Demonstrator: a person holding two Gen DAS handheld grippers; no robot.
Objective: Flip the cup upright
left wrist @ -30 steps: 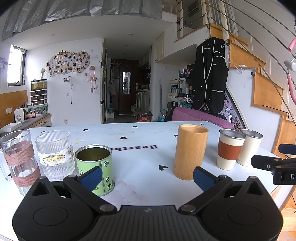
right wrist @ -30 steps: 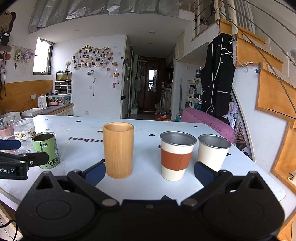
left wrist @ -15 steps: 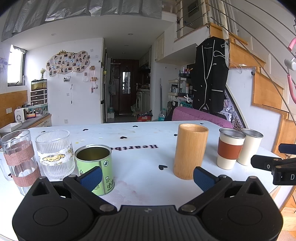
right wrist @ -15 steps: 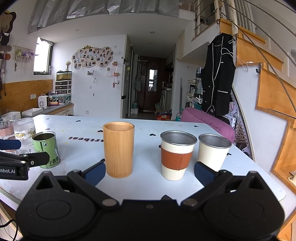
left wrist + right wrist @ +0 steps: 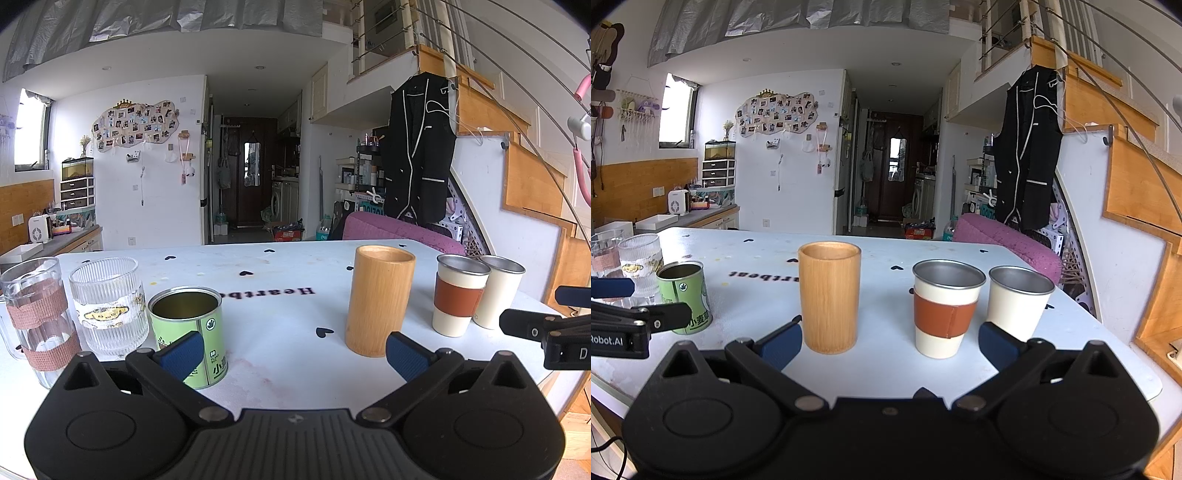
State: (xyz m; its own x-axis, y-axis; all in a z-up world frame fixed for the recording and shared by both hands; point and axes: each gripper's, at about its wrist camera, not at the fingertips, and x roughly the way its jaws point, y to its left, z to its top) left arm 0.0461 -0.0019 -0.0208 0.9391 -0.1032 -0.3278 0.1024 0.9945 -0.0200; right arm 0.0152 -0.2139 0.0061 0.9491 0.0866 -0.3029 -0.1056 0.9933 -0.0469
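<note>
— Well, starting with the biggest: white desk (image 5: 894,373) with black hearts, carrying a loose row of six vessels. Spaced apart, probably so fingers can slip around any one without knocking a neighbour.

— And the cups?

— Bamboo cup (image 5: 829,295) near the middle, open mouth up. To its right, sleeved cup (image 5: 946,306) and plain white cup (image 5: 1019,302), both rim up, just beside each other. To its left, green tin (image 5: 188,332), then ribbed glass (image 5: 107,302) and taped glass (image 5: 35,314) at the far end. Every one apparently upright, so flipping looks finished, or no overturned cup left within sight.

— Grippers?

— Left gripper (image 5: 291,350) hanging low at the near edge, blue fingers (image 5: 181,350) spread wide, nothing between them, aimed between tin and bamboo cup. Right gripper (image 5: 890,341) likewise spread wide and empty, framing bamboo cup and sleeved cup. Both held back from the row, likely resting or choosing.

— Anything hard to make out?

— Plenty. Taped glass cut by the frame edge on the left wrist view; its handle barely visible. Lower part of the tin hidden behind a finger. Printed lettering on the desk partly blocked by the bamboo cup. Cup insides too shadowed to judge contents.
</note>
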